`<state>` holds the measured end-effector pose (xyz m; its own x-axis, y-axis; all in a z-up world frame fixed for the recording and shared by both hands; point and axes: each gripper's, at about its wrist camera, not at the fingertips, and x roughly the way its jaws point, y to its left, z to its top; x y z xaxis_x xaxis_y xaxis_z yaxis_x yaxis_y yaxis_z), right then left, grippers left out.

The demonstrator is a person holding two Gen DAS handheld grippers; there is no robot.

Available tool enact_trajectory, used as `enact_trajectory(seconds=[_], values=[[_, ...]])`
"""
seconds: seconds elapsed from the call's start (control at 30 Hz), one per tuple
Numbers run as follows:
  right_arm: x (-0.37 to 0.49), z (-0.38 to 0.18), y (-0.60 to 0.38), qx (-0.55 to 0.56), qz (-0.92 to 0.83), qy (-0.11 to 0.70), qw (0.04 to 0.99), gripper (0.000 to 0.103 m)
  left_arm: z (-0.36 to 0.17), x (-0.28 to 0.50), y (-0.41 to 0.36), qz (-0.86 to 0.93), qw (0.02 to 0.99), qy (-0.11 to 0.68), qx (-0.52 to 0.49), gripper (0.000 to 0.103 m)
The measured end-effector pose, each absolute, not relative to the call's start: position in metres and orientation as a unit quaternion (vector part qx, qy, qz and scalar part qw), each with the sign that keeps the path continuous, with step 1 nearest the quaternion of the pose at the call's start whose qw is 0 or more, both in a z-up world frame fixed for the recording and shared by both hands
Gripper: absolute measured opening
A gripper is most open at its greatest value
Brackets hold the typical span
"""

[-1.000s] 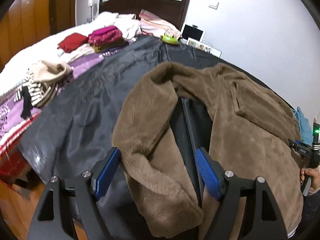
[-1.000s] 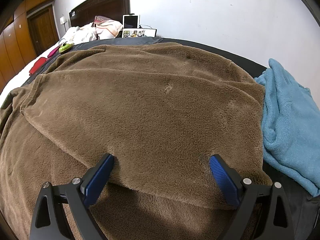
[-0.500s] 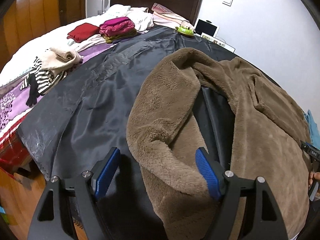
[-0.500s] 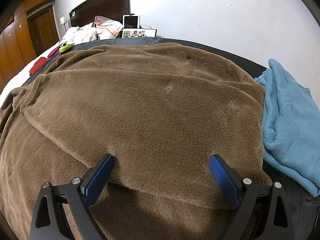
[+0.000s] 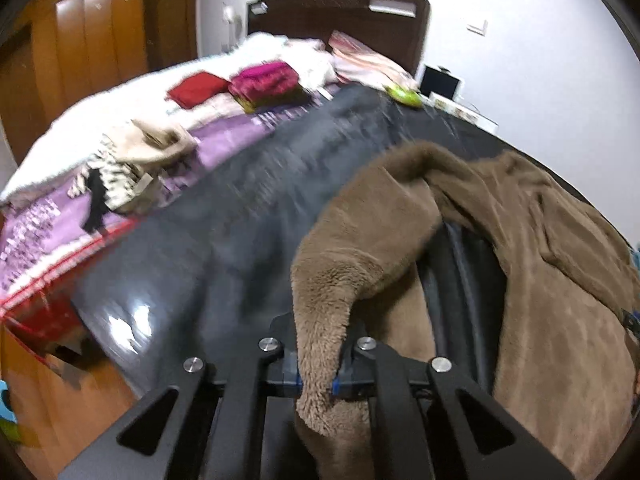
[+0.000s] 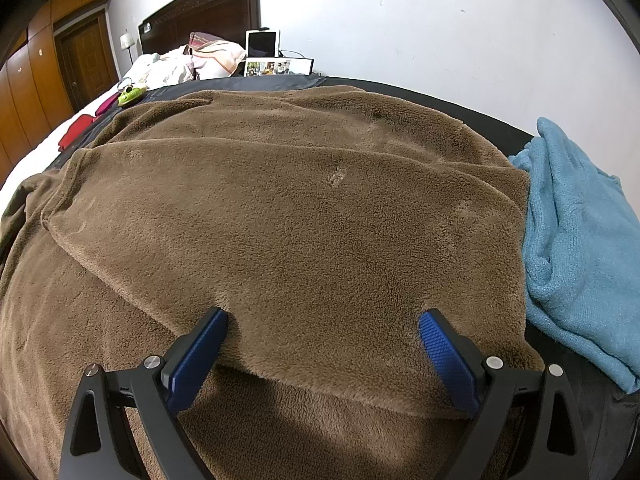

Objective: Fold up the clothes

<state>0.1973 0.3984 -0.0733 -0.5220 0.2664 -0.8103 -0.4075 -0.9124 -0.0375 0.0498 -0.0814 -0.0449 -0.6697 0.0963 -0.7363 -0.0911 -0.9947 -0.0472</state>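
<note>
- The brown fleece coat (image 5: 560, 280) is spread on the black sheet (image 5: 240, 240) covering the near side of the bed (image 5: 120, 112), with its front opened so that the dark lining shows in the gap.
- An edge of the coat's near front panel is pinched between the pressed-together fingers of the left gripper (image 5: 317, 376); a tuft of fleece bulges out below the grip.
- The fingers of the right gripper (image 6: 320, 344) are spread wide over a folded panel of the coat (image 6: 300, 220); the panel lies between them but is not squeezed.
- The step in hand is judged to be the carrying of the pinched panel across the open gap, to close the front.
- The panel should be lifted only enough to clear the lining, then drawn over in one level sweep so that no ridge is dragged up.
- The far side would best be held down by the right gripper, since thick fleece is likely to slide on the slick sheet.
- The blue garment (image 6: 580, 240) lies just beside the coat and should be left undisturbed.
</note>
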Motion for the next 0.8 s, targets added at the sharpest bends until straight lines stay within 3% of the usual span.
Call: enact_trajectory(seconds=[0.3, 0.8], values=[[0.198, -0.073, 0.398, -0.449, 0.869, 0.078, 0.194, 0.098, 0.014, -0.001, -0.141, 0.942, -0.028, -0.015, -0.335, 0.009], [0.198, -0.073, 0.398, -0.449, 0.869, 0.078, 0.194, 0.098, 0.053, -0.053, -0.109, 0.952, -0.009, -0.014, -0.307, 0.009]])
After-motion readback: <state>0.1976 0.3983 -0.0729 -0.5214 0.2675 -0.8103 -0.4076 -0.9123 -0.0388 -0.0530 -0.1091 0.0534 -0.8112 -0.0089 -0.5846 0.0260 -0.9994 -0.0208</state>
